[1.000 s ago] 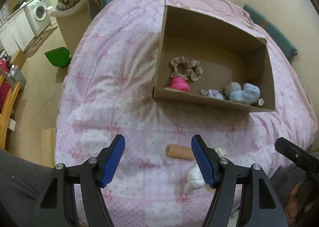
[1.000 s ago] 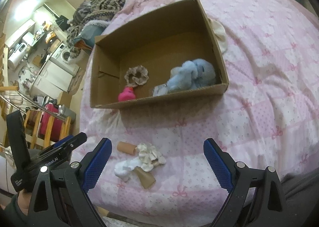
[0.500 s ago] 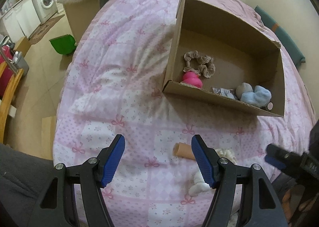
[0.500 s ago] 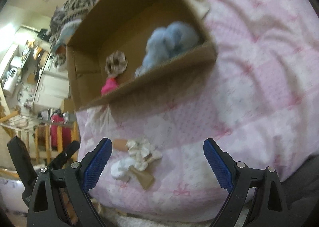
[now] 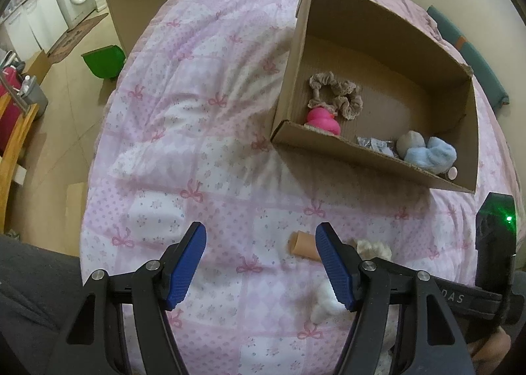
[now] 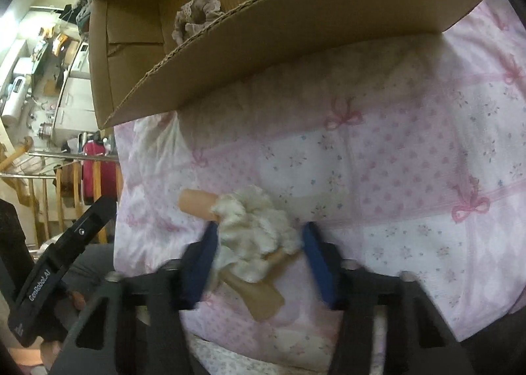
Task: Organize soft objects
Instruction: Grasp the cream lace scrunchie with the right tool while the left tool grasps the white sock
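Straddling cream scrunchie (image 6: 254,237), right gripper (image 6: 259,256), motion-blurred

Open quilt (image 5: 203,131) left of cardboard box (image 5: 348,151); box wall just beyond white scrunchie (image 6: 253,227).

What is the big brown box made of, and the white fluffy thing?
The box looks like plain matte cardboard: its cut rim shows corrugated ridges. The white fluffy thing between the right gripper fingers looks like soft, shaggy plush fabric, probably synthetic.
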`<state>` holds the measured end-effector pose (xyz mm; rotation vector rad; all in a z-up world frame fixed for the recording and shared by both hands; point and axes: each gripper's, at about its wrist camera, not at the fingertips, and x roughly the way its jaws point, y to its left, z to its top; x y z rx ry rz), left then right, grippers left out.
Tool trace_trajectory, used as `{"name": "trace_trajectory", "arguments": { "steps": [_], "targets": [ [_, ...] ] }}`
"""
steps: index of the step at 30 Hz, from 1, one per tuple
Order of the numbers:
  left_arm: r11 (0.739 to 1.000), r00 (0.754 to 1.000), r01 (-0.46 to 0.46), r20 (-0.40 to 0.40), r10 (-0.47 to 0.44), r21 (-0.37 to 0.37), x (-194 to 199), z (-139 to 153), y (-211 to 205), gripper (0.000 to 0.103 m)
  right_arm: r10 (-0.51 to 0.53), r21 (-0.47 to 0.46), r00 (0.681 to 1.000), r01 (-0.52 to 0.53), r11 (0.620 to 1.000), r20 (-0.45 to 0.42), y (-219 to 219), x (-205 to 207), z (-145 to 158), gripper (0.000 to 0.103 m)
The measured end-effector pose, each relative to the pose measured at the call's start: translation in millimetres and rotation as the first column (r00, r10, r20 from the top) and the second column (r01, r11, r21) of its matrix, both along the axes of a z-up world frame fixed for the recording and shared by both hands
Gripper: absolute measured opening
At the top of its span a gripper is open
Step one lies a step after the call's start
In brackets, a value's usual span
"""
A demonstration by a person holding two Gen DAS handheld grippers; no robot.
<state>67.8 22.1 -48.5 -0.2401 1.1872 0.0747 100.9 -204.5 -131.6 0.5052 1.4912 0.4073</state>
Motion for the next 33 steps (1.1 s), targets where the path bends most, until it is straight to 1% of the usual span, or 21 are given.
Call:
{"name": "trace_trajectory", "arguments": {
  "steps": [2,3,4,5,9,12,15,17,20,25,26,28,29,30,31,33],
  "targets": [
    [1.0,1.0,0.008,-0.007,-0.008,0.004,-0.3,-1.9,-2.1,0.066,0.005,-0.008,1.0,-0.005,1.0,-0.001,-1.8,-0.9,-1.1,0.032],
    [1.0,1.0,0.015,-0.009,-0.015,0.003,-0.3,-2.5,-3.3,0.066,0.006,-0.014,1.0,-0.006,1.0,0.006,-3.1,-1.4,0.5,0.024],
    [1.0,1.0,0.025,-0.009,-0.025,0.004,-0.6,-2.6,-5.5,0.066,0.009,-0.022,1.0,-0.008,1.0,0.017,-4.2,-1.8,2.7,0.018],
    [0.999,0.999,0.035,-0.008,-0.035,0.008,-1.1,-2.6,-7.7,0.066,0.011,-0.028,0.999,-0.01,1.0,0.031,-4.6,-2.2,6.0,0.016],
    [0.997,0.997,0.073,-0.031,-0.072,0.027,-3.0,-7.6,-15.1,0.066,-0.037,-0.011,0.995,0.038,0.999,0.096,-18.8,-2.4,20.3,0.015],
    [0.995,0.991,0.096,-0.093,-0.094,0.021,-2.3,-20.4,-18.2,0.066,-0.071,-0.002,0.986,0.072,0.997,0.152,-26.9,-3.5,35.3,0.015],
    [0.994,0.981,0.11,-0.161,-0.112,-0.021,-2.8,-36.5,-20.8,0.066,-0.112,0.016,0.976,0.111,0.994,0.189,-35.7,-3.9,46.2,0.015],
    [0.99,0.972,0.136,-0.186,-0.14,-0.039,-3.6,-43.3,-26.9,0.066,-0.136,0.022,0.97,0.134,0.991,0.204,-40.9,-3.9,51.4,0.015],
    [0.985,0.964,0.171,-0.203,-0.172,-0.022,-3.7,-48.8,-36.3,0.066,-0.17,0.035,0.959,0.167,0.985,0.227,-49.1,-4.3,57.4,0.015],
    [0.978,0.95,0.205,-0.237,-0.205,-0.022,-0.7,-60.3,-48.2,0.066,-0.18,0.042,0.96,0.175,0.984,0.217,-52.4,-5.1,57.5,0.015],
    [0.977,0.947,0.212,-0.243,-0.211,-0.022,0.4,-62.5,-50.2,0.065,-0.18,0.041,0.959,0.175,0.984,0.218,-53.2,-5.2,58.7,0.015],
    [0.973,0.941,0.231,-0.25,-0.23,-0.025,1.4,-66.5,-53.6,0.057,-0.179,0.043,0.958,0.174,0.984,0.223,-52.8,-5.1,60.0,0.015],
    [0.971,0.939,0.239,-0.251,-0.236,-0.019,1.5,-67.7,-55.6,0.046,-0.178,0.044,0.958,0.172,0.984,0.223,-52.4,-4.8,60.3,0.015],
    [0.969,0.938,0.245,-0.25,-0.241,-0.014,2.1,-68.8,-58.5,0.031,-0.176,0.043,0.959,0.171,0.984,0.223,-50.4,-4.9,59.8,0.015],
    [0.969,0.938,0.246,-0.248,-0.241,-0.013,2.0,-68.8,-58.3,0.029,-0.175,0.041,0.959,0.17,0.985,0.222,-49.6,-4.8,58.6,0.015],
    [0.97,0.942,0.244,-0.231,-0.242,-0.02,1.1,-67.0,-60.8,0.028,-0.172,0.038,0.96,0.168,0.985,0.22,-49.3,-5.1,58.0,0.015]
  ]
}}
